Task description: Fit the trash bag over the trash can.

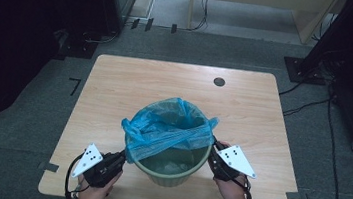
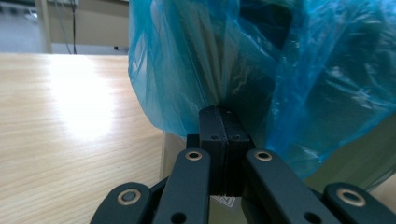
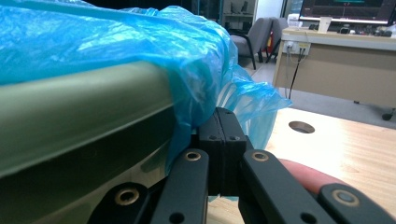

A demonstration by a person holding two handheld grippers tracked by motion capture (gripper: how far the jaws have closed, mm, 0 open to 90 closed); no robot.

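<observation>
1. Hidden or unclear: in the high view the tips of both grippers are lost against the blue bag, so contact cannot be read there. In both gripper views the bin's base is cut off. In the left gripper view the bag's plastic veils the bin's wall.
2. Position: the green bin, lined with the bag, stands on the wooden table near its front edge, at centre. The left gripper sits at the bin's 8 o'clock; the right gripper at its 3 o'clock, at the rim.
3. Left gripper: jaws pressed together, with a fold of the bag gathered at their tips. It appears pinched.
4. Right gripper: jaws pressed together just below the bin's rim, with the bag's hanging edge draped at the tips, apparently pinched.
5. A fingertip shows beside the right gripper's linkage.
</observation>
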